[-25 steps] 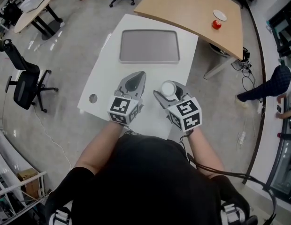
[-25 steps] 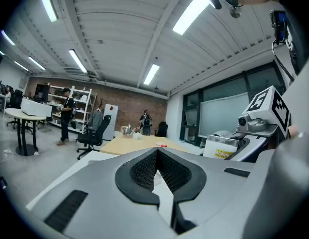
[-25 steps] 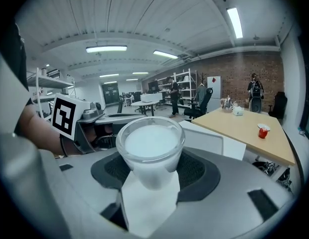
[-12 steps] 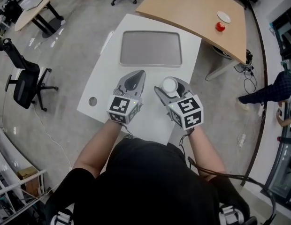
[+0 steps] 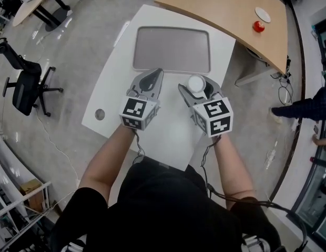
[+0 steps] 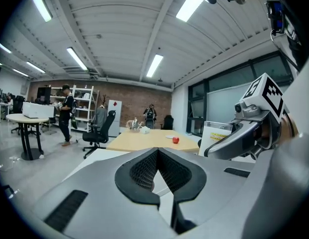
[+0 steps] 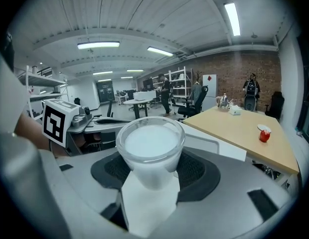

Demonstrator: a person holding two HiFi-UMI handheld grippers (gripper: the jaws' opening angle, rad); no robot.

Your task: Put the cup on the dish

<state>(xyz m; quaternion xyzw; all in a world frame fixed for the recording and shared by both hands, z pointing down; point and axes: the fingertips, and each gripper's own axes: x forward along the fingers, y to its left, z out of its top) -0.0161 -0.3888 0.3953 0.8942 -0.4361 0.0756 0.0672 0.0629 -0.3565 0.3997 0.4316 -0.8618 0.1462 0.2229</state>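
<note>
1. Cup (image 5: 196, 83) and all else hang over one white table (image 5: 113, 83), the largest thing in my reach; the table lies where it lay a second ago.
2. One dish (image 5: 172, 49), grey, a shallow rectangular tray, lies on the far half of the table; it is bare; a second ago a wide strip of table showed between it and my grippers, and now only a narrow one is left.
3. Two grippers, both carried forward side by side; the left gripper (image 5: 158, 74) has its jaws pressed together on nothing, its tip just short of the dish's near rim; the right gripper (image 5: 197, 88) has its jaws pinching the cup by its lower body.
4. One cup (image 7: 150, 143), the smallest thing; it stands upright in the right jaws, clear-walled and white inside, near the dish's near-right edge but not yet over it; I judge the approach nearly done, so what remains is to pass the rim, lower the cup onto the grey floor and spread the jaws.
</note>
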